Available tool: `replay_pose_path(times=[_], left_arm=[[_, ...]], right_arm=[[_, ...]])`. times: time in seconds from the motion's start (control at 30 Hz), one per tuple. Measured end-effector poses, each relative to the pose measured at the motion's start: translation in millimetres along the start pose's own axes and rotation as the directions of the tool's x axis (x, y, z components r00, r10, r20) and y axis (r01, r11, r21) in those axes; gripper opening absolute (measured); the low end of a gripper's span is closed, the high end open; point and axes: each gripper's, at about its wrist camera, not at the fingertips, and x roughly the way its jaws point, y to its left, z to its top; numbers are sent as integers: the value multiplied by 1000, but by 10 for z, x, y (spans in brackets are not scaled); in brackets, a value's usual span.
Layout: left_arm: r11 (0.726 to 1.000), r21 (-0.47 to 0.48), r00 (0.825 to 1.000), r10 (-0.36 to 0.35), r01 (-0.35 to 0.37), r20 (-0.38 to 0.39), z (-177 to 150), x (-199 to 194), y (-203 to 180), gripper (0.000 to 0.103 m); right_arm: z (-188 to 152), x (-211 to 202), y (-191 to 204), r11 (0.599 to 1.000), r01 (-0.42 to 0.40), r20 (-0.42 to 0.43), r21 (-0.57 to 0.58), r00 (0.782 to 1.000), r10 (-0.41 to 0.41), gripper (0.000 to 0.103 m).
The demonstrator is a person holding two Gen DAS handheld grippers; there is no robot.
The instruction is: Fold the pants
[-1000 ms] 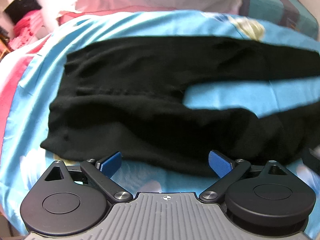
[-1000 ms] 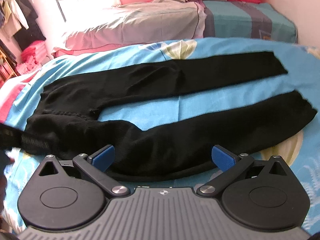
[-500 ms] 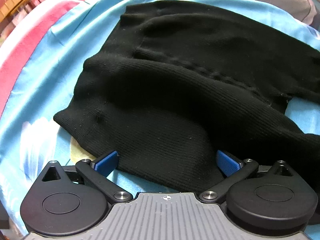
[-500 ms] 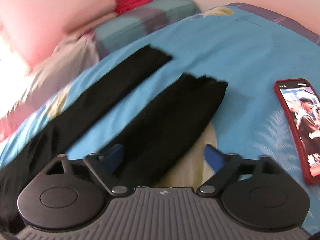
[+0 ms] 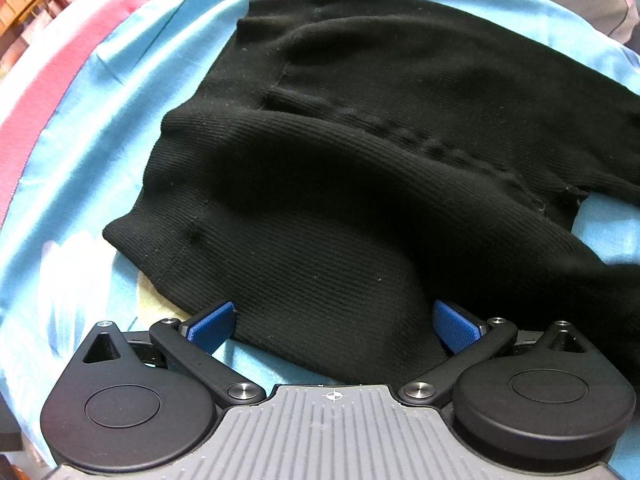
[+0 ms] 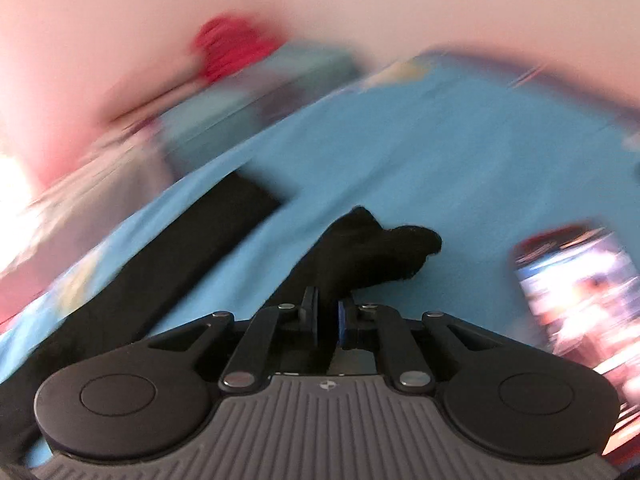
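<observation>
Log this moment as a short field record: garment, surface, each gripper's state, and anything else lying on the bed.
garment: black pants, spread out, legs apart
surface: blue bedsheet
left gripper: open, blue fingers either side of the waist edge
right gripper: shut on the near leg's cuff, cuff bunched
far leg: flat on the sheet
other item: phone in a red case, blurred, right of the cuff

No text, label, brand or number can be read in either view. To the right of the right gripper's fingers (image 6: 313, 317) a red-edged phone (image 6: 576, 280) lies on the blue sheet (image 6: 440, 152) with its screen lit, but motion blur smears whatever stands on it. The black pants (image 5: 360, 168) ahead of the left gripper's fingers (image 5: 210, 326) show only plain ribbed knit.
</observation>
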Motion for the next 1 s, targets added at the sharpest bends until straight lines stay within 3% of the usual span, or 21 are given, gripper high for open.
replay_pose_path(times=[0.07, 0.13, 0.17, 0.27, 0.3, 0.33, 0.43, 0.47, 0.53, 0.63, 0.7, 0.73, 0.8, 0.83, 0.87, 0.9, 0.93, 0.97, 1.0], left_arm=[[1000, 17, 1000, 11, -11, 7, -24, 7, -49, 103], [1000, 22, 1000, 17, -17, 7, -14, 13, -64, 103], [1000, 19, 1000, 14, -14, 4, -9, 16, -57, 103], [1000, 27, 1000, 5, -5, 2, -18, 14, -46, 103], [999, 33, 1000, 2, -2, 3, -8, 20, -42, 103], [999, 38, 1000, -1, 1, 3, 2, 35, -49, 103], [999, 47, 1000, -11, 11, 4, 22, 31, -28, 103], [998, 53, 1000, -15, 14, 5, 28, 19, -26, 103], [998, 63, 999, -26, 25, 19, 36, -37, -17, 103], [997, 69, 998, -24, 19, 66, 43, -124, -6, 103], [997, 83, 995, -7, -1, 101, 52, -151, 8, 103], [996, 90, 994, 7, -17, 109, 62, -133, 21, 103], [995, 92, 995, 27, -35, 94, 87, -54, 63, 103], [996, 84, 996, 27, -34, 84, 97, -13, 93, 103], [997, 71, 997, 12, -18, 81, 99, 12, 130, 103], [998, 58, 997, -8, 4, 79, 98, 27, 171, 103], [999, 47, 997, -22, 18, 74, 94, 39, 217, 103], [999, 40, 997, -31, 28, 72, 67, 48, 247, 103], [999, 39, 997, -33, 30, 74, 54, 46, 272, 103]], right_arm=[[4, 157, -111, 1000, 11, -92, 16, 996, -10, 11], [-12, 150, -109, 1000, 5, -76, -17, 997, -6, 12], [-6, 119, -135, 1000, 5, -59, 18, 998, -4, 17], [-10, 17, -176, 990, 103, -52, 92, 994, -98, 53], [-28, -68, -147, 990, 132, -25, 52, 991, -131, 68], [-58, -173, -105, 992, 126, 4, -9, 992, -126, 72], [-268, -541, 144, 966, 17, 46, -257, 999, -5, 73], [-391, -673, 280, 928, -59, 25, -367, 997, 73, 73], [-697, -910, 595, 783, -233, -67, -576, 969, 239, 73], [-1228, -1184, 1108, 464, -440, -264, -769, 880, 396, 71], [-1580, -1265, 1421, 265, -488, -354, -831, 833, 425, 64], [-1749, -1279, 1570, 178, -483, -376, -857, 823, 426, 63], [-2026, -1294, 1785, 54, -443, -385, -895, 826, 411, 58], [-2141, -1238, 1896, 2, -419, -381, -908, 829, 409, 56], [-2189, -1173, 1965, -17, -411, -383, -911, 831, 404, 48], [-2213, -1109, 2034, -18, -416, -386, -909, 826, 411, 40], [-2186, -1068, 2097, -3, -443, -402, -897, 810, 426, 25], [-2175, -1034, 2156, 3, -466, -425, -885, 809, 405, 7], [-2162, -1059, 2161, 9, -482, -441, -876, 810, 386, 6]])
